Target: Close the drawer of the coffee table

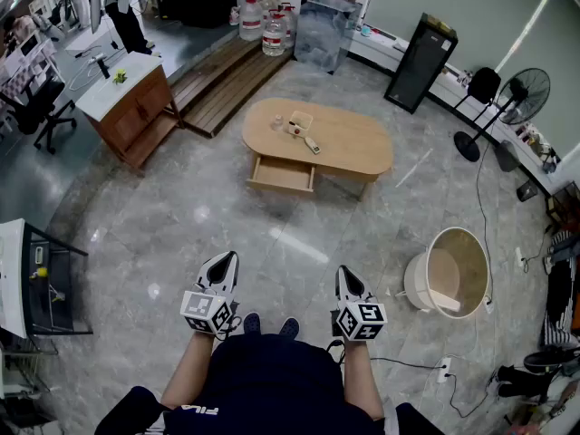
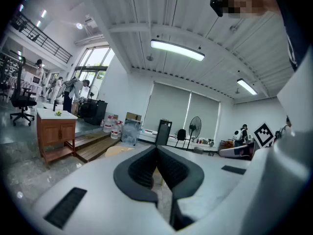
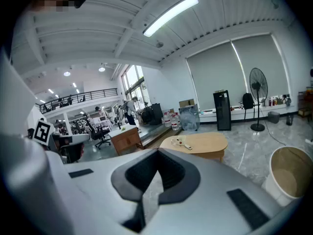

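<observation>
Two grippers, left [image 1: 227,261] and right [image 1: 345,275], both pinched shut on nothing, hang well short of the coffee table [image 1: 349,148]. Its drawer [image 1: 283,176] stands pulled out on the table's near side, facing them. Both gripper views hide that drawer behind their own jaws; the small items [image 1: 299,127] on the tabletop are too tiny to name.

Bright ceiling tube lamps [image 2: 177,50] light the room, glare streaks the glossy floor [image 1: 299,246], and all views bend at the edges.

Left hand-held gripper [image 1: 226,259], right hand-held gripper [image 1: 345,274]: apparently shut.
</observation>
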{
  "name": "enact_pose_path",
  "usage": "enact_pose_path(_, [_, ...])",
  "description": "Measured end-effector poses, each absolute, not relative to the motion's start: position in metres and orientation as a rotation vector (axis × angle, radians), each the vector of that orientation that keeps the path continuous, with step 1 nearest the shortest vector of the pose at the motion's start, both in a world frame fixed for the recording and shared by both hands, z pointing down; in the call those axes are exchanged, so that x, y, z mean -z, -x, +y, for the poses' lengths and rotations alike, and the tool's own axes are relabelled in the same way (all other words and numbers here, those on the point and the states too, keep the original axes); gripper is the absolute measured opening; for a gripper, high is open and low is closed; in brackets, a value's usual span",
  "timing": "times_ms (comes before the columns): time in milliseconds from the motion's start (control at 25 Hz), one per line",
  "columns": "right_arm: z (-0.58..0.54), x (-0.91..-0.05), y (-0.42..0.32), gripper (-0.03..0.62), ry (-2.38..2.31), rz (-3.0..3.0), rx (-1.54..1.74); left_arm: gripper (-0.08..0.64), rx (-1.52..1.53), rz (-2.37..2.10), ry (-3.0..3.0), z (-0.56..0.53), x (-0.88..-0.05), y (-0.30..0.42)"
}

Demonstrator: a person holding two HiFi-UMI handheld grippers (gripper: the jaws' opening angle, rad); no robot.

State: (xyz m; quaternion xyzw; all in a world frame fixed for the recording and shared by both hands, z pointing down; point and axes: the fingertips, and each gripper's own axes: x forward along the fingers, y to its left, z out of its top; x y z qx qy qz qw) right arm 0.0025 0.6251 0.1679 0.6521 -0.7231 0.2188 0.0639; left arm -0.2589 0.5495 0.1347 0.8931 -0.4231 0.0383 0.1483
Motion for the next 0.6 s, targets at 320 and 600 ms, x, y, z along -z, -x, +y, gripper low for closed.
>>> enact_pose_path(320, [0.632,-0.169,-0.009,0.026,-1.968,-2.191,-0.670,0.025,-0.115,-1.230,-2.565,0.557,-0.132,0.254])
enact_pose_path(600, [0.640,-0.168,-0.023,0.026,-1.951,-2.232,-0.659,0.025,-0.137,-1.242,-2.567,0.567,-0.133,0.238])
